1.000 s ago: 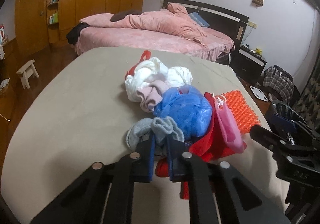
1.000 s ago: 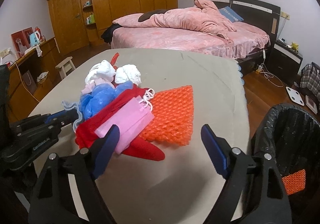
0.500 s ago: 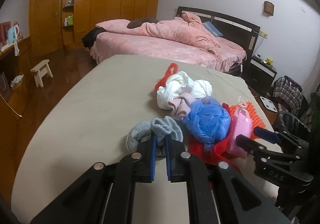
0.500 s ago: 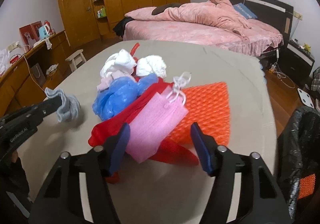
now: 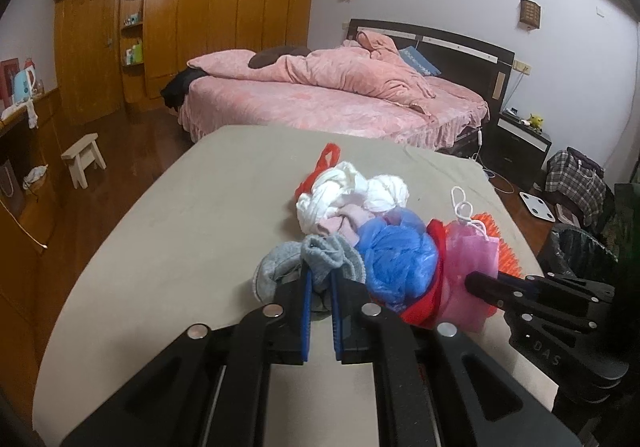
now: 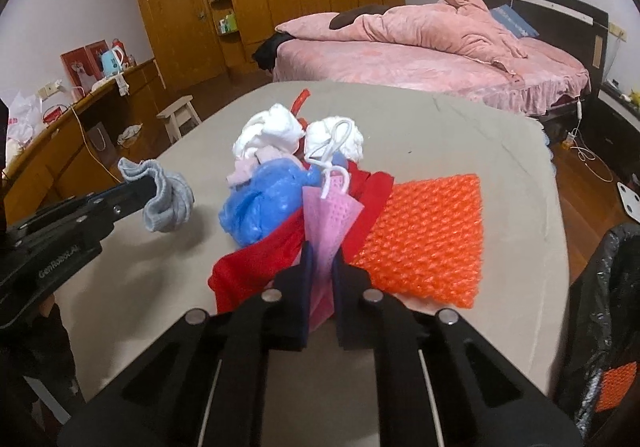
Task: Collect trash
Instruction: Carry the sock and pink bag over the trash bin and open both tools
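Trash lay heaped on a beige-covered table [image 5: 168, 231], directly ahead of both claws. Left gripper [image 5: 320, 279] was found closed tight on a grey sock [image 5: 320, 259], the fabric bunched above and to either side of its blue pads; in the right wrist view the sock [image 6: 168, 199] hung clear of the table surface, apart from the heap. Right gripper [image 6: 320, 267] was closed on the lower end of a pink face mask [image 6: 328, 211], which stood up between the pads with its white ear loops at the far end. Just left of that claw lay a red cloth [image 6: 256, 267], and beyond it a crumpled blue plastic bag [image 6: 260, 203]. Further ahead sat white wadded tissue [image 6: 272, 131]. An orange bubble-wrap sheet [image 6: 424, 239] lay flat just right of the right claw, touching the red cloth. A black-lined bin [image 6: 600, 311] stood off the table's edge to the far right of that claw, holding an orange piece. A pink bed [image 5: 320, 95] stood well beyond the table.
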A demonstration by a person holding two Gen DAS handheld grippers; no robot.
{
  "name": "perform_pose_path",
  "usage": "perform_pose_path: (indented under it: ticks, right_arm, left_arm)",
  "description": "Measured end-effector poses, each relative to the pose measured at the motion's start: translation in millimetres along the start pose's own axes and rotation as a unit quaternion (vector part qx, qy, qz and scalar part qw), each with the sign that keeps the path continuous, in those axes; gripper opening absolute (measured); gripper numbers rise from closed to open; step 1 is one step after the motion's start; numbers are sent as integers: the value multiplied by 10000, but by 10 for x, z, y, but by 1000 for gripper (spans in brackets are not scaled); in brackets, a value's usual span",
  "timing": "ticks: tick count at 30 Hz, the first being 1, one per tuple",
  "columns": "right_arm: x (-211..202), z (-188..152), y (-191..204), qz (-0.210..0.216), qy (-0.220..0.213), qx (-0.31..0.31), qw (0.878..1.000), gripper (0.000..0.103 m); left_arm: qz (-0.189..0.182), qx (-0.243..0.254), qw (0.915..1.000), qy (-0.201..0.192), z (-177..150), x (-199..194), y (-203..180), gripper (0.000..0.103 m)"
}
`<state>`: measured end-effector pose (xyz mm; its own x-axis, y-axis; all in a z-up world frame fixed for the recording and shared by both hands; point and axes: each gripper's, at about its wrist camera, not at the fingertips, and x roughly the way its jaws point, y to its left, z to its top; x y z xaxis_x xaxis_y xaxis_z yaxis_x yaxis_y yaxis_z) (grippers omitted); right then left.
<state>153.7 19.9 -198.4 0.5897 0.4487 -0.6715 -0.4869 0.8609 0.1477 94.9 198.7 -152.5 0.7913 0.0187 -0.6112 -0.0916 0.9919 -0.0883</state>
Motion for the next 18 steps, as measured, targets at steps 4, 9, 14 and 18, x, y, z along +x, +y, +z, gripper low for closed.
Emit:
perform_pose_path:
  ticks: [4, 9, 14, 18]
  right_arm:
    - [-154, 55, -59, -26, -122, 86, 9999, 9]
    - [-354, 118, -123, -111, -283, 119, 9995, 9]
    - [-551, 157, -229, -242, -420, 207, 9986, 9]
    - [-730, 148, -344, -331, -532, 290, 9976, 9]
  left_arm:
    - [-22, 108, 9999, -131, 68, -97, -107, 8]
    - [-87, 165, 9996, -234, 141, -179, -234, 8]
    - [-189, 252, 9990, -332, 214, -262, -413, 8]
    - [-284, 328, 9983, -386, 248, -312, -556, 8]
